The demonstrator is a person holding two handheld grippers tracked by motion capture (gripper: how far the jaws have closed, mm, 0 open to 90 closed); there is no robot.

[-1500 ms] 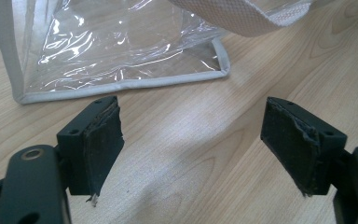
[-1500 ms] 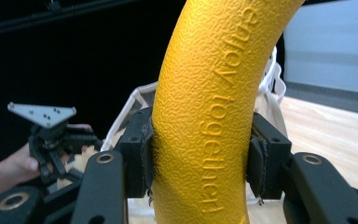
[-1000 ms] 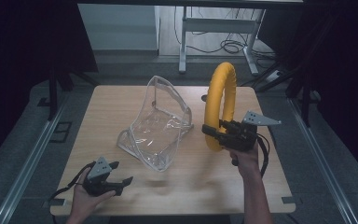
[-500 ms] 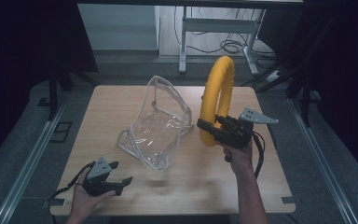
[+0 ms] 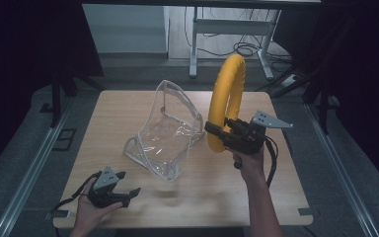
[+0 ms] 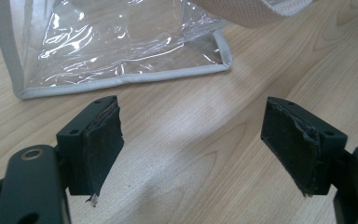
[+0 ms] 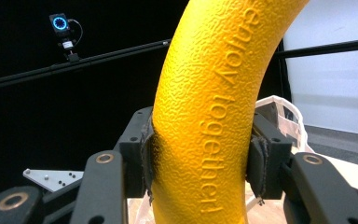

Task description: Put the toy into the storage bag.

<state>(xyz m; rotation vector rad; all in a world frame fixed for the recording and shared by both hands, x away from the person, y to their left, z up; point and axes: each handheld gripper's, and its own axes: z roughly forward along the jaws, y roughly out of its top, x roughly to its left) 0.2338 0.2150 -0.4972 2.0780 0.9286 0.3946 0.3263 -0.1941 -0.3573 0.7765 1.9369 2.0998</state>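
Right gripper (image 5: 216, 132) clamped on yellow foam ring (image 5: 225, 101), held upright above the table's (image 5: 128, 106) 2 o'clock area, plane edge-on, long axis vertical, top at 12 o'clock. Versus a second ago: ring raised and carried slightly toward the clear plastic bag (image 5: 165, 131) at 9 o'clock. Left gripper (image 5: 128, 192) spread, empty, resting at 7 o'clock.
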